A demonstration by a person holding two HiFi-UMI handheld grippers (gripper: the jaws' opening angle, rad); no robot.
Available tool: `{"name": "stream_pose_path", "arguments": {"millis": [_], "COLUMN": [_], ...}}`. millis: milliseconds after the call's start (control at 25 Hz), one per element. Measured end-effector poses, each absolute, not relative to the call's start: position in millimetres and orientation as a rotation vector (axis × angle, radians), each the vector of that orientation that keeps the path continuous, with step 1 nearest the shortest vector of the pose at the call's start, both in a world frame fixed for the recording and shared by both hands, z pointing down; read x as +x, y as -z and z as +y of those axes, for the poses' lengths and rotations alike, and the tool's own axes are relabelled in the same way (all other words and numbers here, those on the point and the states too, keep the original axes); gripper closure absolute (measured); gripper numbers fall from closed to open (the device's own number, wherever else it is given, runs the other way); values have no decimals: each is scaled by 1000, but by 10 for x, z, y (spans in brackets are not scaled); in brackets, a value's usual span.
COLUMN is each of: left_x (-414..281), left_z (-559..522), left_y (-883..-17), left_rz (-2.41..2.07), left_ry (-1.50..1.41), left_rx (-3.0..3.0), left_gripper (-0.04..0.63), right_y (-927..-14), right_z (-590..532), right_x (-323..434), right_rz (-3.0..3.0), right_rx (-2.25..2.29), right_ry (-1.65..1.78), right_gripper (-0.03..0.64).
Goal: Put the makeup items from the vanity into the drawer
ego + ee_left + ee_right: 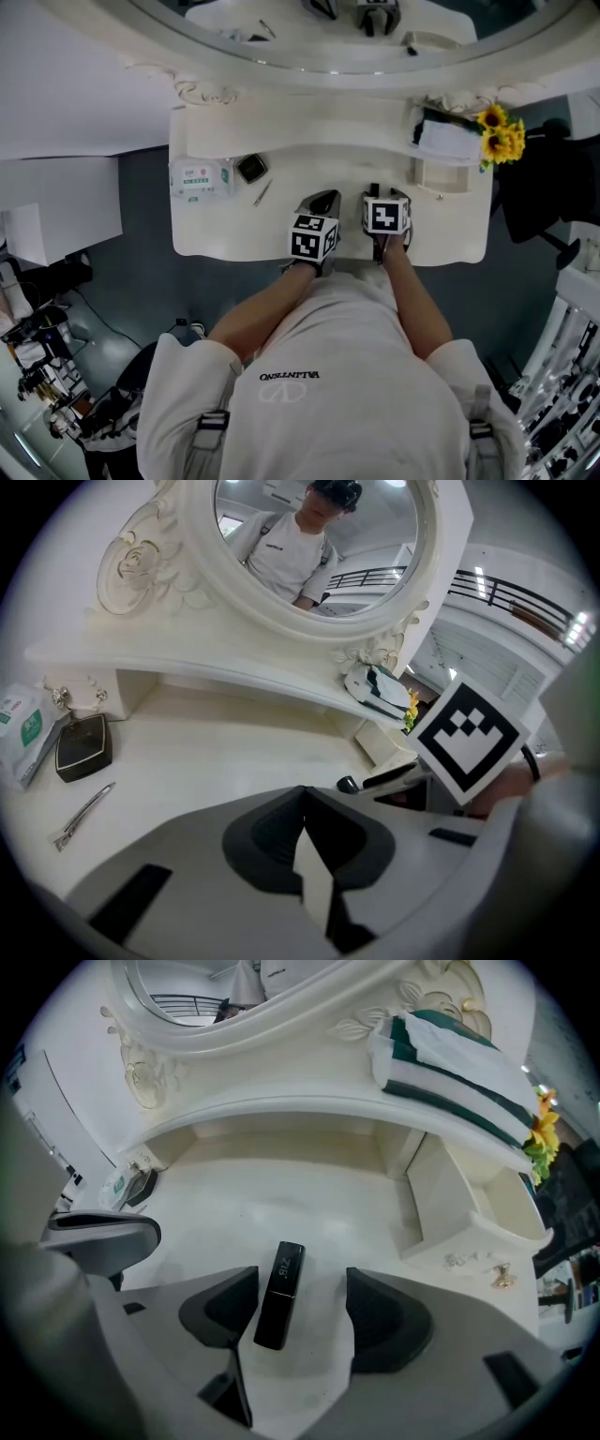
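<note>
A black lipstick tube [280, 1296] was seen lying flat on the white vanity [225, 234], near its front edge. It was framed by the jaws of the right gripper [304, 1284], which were held apart over it. The tube sat close beside one pad, a clear gap was left to the other, and no grip on it was shown. The gripper was pointed steeply down at the tabletop.

Just beside it, the left gripper [302, 801] was held above the same front edge. Its jaws were brought together at the tips and nothing was caught between them.

Further left on the tabletop, a black compact [82, 745] was seen lying flat. A silver hair clip [82, 815] was set near it, towards the front, and a white-and-green packet [23, 735] was placed against the compact's far side.

On the raised shelf at the right end, a folded white-and-green cloth [450, 1049] was laid, with yellow sunflowers [542, 1129] shown beyond it. The back of the vanity was taken up by a large oval mirror [314, 546] in a carved white frame, in which the person was reflected.
</note>
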State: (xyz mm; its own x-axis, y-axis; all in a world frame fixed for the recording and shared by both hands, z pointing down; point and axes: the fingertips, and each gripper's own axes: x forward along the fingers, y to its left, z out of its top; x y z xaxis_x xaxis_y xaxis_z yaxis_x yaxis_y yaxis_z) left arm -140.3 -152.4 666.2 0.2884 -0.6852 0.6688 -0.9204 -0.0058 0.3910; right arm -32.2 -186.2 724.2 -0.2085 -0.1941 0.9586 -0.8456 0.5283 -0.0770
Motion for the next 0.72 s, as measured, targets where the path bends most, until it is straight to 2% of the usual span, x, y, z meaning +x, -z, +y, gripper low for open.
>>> {"name": "stream_pose_path", "arguments": {"millis": [320,440,720], "left_x": [-1418,-1435,-1480], "left_z": [-1496,-1490,-1453], "left_y": [-6639,-6626,-6603], "left_rz": [-1473,-1481,-1503], "left_ry": [-361,-363,-361], "left_rx": [1745,1744,1743], "left_gripper": [594,594,594], "right_y": [-7246,-7225,-7208], "right_z": [-1846,-1902,-1848], "right_x": [-465,-500,-508], "right_rz": [-1773,-1805,-1813], "right_rx": [841,857,849], "right_ry": [-735,-704,-707], "right_gripper": [428,508,511]}}
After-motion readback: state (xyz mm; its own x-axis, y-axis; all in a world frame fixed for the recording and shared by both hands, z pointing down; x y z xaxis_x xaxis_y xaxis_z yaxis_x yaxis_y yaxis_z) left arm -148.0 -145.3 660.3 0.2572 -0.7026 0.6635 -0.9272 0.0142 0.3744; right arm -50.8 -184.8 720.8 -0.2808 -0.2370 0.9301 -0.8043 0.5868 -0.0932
